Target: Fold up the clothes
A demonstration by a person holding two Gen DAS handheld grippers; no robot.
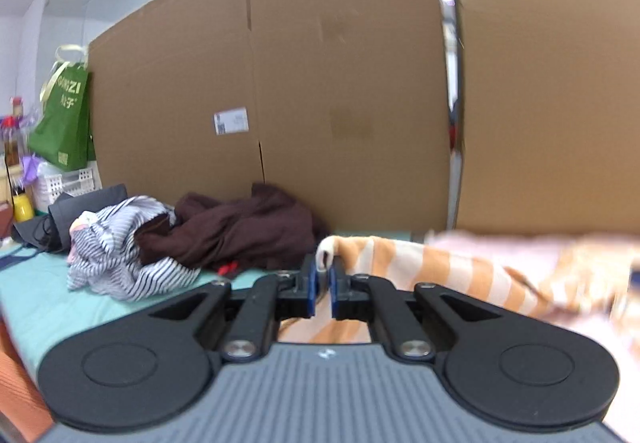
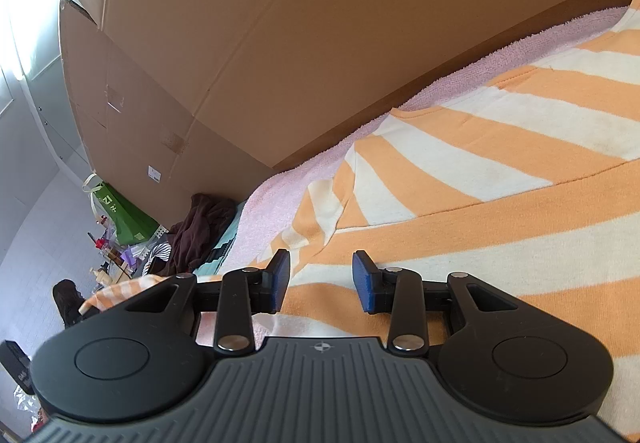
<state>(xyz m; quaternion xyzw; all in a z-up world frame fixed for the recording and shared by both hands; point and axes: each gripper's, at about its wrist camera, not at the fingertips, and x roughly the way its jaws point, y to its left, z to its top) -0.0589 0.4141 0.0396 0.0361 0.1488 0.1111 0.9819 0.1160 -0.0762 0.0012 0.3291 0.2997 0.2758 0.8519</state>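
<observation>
Cardboard panels (image 1: 340, 83) wall off the far side of a teal-covered surface (image 1: 48, 303) on which an orange-and-white striped garment (image 2: 500, 171) lies over a pink towel (image 2: 276, 199).

Left gripper (image 1: 323, 285): blue pads nearly closed, pinching a pale edge of the striped garment, which stretches away to its right, blurred at the frame edge. Ahead and to its left sit a crumpled dark brown garment (image 1: 240, 227) and a navy-and-white striped garment (image 1: 120, 255), touching each other; farther left stand a green shopping bag (image 1: 64, 119) and a white lattice basket (image 1: 68, 183) against a white wall. Right gripper (image 2: 321, 279): jaws spread apart, gripping nothing, hovering just above the spread striped garment, whose hem runs ahead toward the cardboard; whether its pads touch the fabric cannot be told.
</observation>
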